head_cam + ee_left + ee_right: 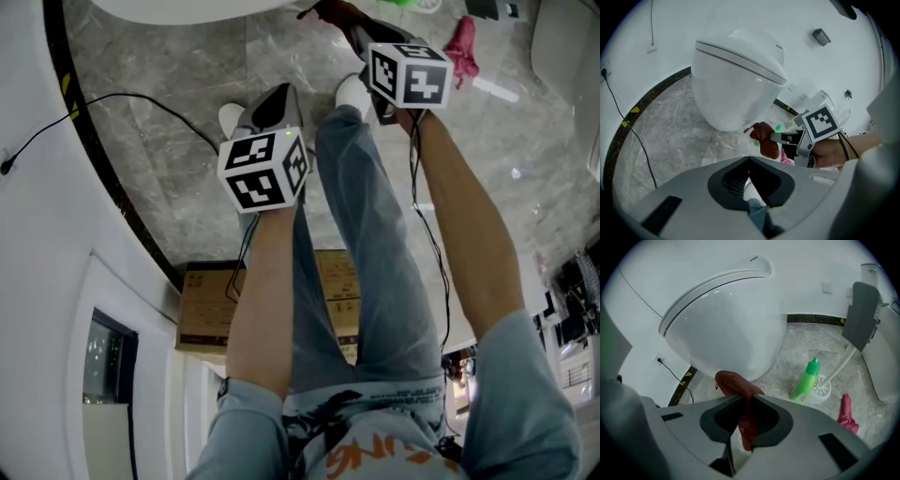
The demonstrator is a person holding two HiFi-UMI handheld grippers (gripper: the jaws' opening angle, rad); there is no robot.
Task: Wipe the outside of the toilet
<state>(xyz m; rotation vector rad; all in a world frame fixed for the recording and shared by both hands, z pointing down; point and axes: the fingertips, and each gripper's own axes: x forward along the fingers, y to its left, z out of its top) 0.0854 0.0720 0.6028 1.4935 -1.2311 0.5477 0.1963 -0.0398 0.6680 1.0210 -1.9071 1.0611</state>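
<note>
Crumpled dark-red cloth (733, 383) is held clamped in right gripper (747, 398) fingers | glossy white ceramic toilet (726, 329) is placed straight ahead, just beyond cloth; contact cannot be told | left gripper (749, 159) fingers are pressed together, nothing held, farther from toilet

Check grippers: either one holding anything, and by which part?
Right gripper is shut on the dark red cloth, pinched across its middle, a bunched end poking past the tips. Left gripper is shut, empty.
</note>
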